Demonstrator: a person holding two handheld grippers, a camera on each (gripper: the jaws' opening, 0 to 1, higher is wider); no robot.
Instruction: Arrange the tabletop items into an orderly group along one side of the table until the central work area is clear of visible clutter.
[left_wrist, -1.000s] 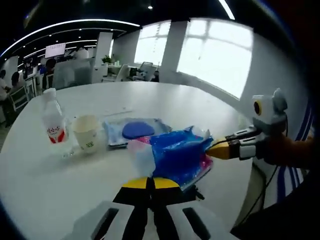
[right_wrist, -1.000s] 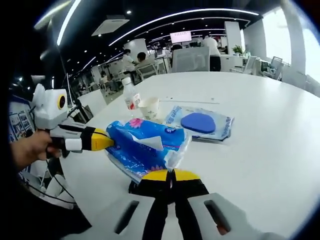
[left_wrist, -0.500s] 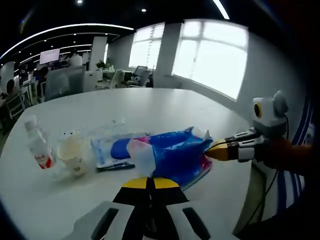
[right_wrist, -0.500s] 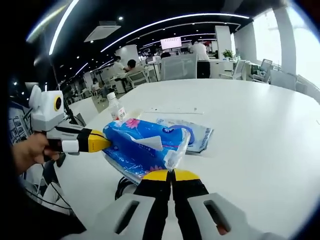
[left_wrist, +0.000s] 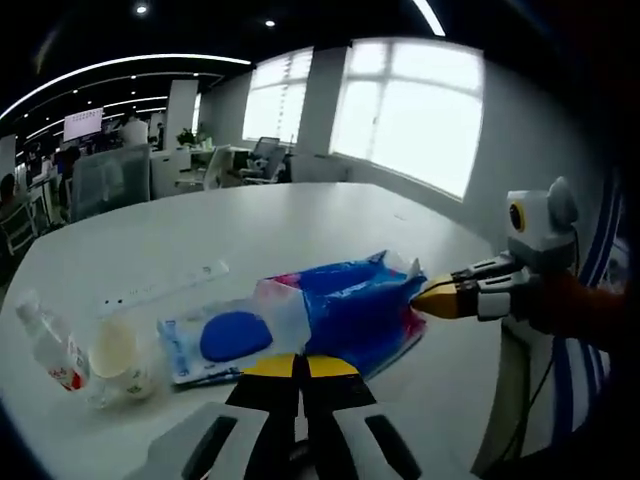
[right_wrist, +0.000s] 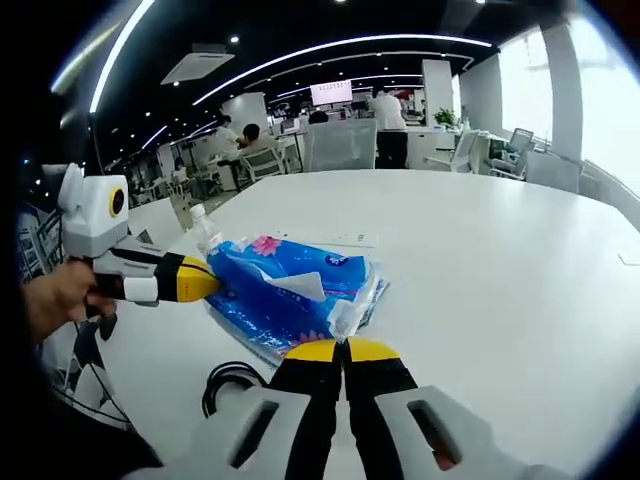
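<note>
- The blue tissue pack (left_wrist: 352, 312) hangs between the two grippers, lifted off the white surface (left_wrist: 300, 225); in the right gripper view the same pack (right_wrist: 285, 298) sits low and centre.
- The left gripper (left_wrist: 297, 366) has its yellow-tipped fingers pressed together on the pack's near edge; in the right gripper view it (right_wrist: 205, 280) comes in from the left, pinching the pack's end.
- The right gripper (right_wrist: 342, 351) likewise pinches the pack's clear plastic edge with fingers closed; in the left gripper view it (left_wrist: 425, 297) enters from the right, gripping the far end.
- A flat clear packet with a blue oval pad (left_wrist: 228, 338) lies on the surface just beside the pack.
- A paper cup (left_wrist: 117, 358) and a small bottle with a red label (left_wrist: 48, 351) stand close together near the surface's left edge.
- A long white strip (left_wrist: 165, 287) lies further in, apart from the rest.
- A black cable coil (right_wrist: 228, 381) rests near the near rim.
- Beyond the items the surface stretches wide and bare to its curved far edge.
- Behind it are office chairs (right_wrist: 341, 143), desks, ceiling light strips and bright windows (left_wrist: 400, 115).
</note>
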